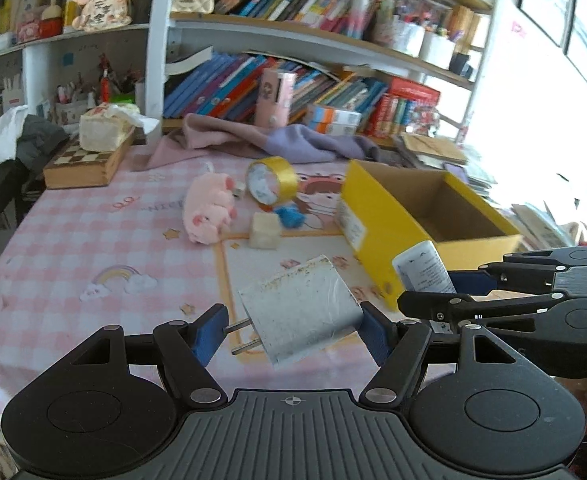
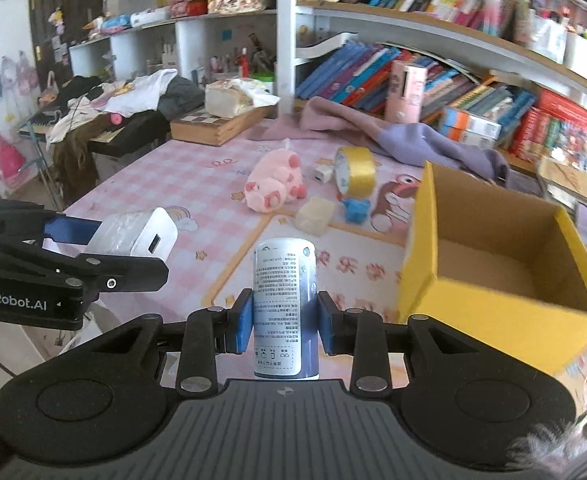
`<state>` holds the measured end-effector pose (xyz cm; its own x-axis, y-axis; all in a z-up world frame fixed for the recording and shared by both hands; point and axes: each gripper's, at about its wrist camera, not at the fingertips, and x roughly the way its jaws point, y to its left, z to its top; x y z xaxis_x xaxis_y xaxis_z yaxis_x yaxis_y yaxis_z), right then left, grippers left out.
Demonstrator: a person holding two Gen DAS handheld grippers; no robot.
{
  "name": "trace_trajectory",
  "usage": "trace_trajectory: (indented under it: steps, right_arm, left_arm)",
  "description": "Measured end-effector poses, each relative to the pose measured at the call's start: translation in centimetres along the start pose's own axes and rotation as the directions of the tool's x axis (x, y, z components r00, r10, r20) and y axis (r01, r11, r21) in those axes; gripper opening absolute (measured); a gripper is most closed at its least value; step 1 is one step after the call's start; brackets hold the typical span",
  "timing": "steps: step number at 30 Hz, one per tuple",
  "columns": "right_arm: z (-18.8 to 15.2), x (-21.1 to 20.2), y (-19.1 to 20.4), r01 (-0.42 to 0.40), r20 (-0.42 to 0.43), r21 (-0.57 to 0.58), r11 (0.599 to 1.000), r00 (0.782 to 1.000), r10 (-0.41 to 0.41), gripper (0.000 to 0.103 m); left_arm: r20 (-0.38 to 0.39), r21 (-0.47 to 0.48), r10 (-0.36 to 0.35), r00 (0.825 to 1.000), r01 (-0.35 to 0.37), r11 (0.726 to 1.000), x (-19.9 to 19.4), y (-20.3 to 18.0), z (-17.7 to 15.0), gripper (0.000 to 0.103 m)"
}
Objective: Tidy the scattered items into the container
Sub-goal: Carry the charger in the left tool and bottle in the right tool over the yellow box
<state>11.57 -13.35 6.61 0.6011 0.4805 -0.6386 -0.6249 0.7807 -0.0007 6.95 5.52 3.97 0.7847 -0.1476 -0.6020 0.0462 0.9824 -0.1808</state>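
Scattered items are being dealt with two at a time, nearest first. In the lower centre of the left wrist view, a white charger plug (image 1: pixel 301 312) is clamped between the blue pads of the left gripper (image 1: pixel 291 330), jaws set fairly wide to span its body; it is held clear of the table with its prongs pointing left. In the lower centre of the right wrist view, a small white bottle (image 2: pixel 285 304) with a printed label is pinched upright in the right gripper (image 2: pixel 285 322), jaws nearly closed on its narrow body.

Both loads appear to be carried toward the yellow cardboard box (image 2: pixel 417 248), at the right of each frame; what shows of its inside is bare.

Farther up the pink checked tablecloth (image 1: pixel 93 240), near the frame centre, more things are left lying: a pale cube (image 1: pixel 265 230), a pink plush pig (image 1: pixel 209 208), a blue fuzzy object (image 1: pixel 291 216), a roll of gold tape (image 1: pixel 271 180) and what may be a small white adapter (image 2: pixel 323 174), blurred here. A purple cloth (image 1: pixel 293 142) is draped behind them.
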Motion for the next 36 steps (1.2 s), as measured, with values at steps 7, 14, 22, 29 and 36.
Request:
trace_trajectory:
  steps: [7, 14, 22, 29, 36]
  right_arm:
    - [-3.0, -3.7, -0.3, 0.056, -0.009, 0.081, 0.995, 0.998, -0.056, 0.03]
    - [-5.7, -6.6, -1.1, 0.12, -0.035, 0.159, 0.98, 0.993, -0.115, 0.03]
    - [-7.9, -8.8, -2.0, 0.193, -0.074, 0.247, 0.95, 0.981, -0.18, 0.03]
    - [-8.6, -9.8, -2.2, 0.226, -0.086, 0.276, 0.934, 0.974, -0.211, 0.03]
    - [-9.4, -10.8, -3.0, 0.268, -0.107, 0.31, 0.912, 0.963, -0.247, 0.03]
  left_arm:
    - [0.0, 0.054, -0.068, 0.998, 0.068, 0.996, -1.6, -2.8, -1.4, 0.071]
    - [-0.003, 0.1, -0.143, 0.99, 0.143, 0.985, -2.3, -5.2, -2.4, 0.071]
    - [-0.025, 0.137, -0.219, 0.975, 0.22, 0.966, -2.5, -7.0, -3.2, 0.071]
    - [-0.041, 0.16, -0.253, 0.967, 0.257, 0.953, -2.3, -8.0, -3.4, 0.071]
    - [-0.077, 0.181, -0.303, 0.95, 0.312, 0.932, -1.4, -9.3, -3.5, 0.071]
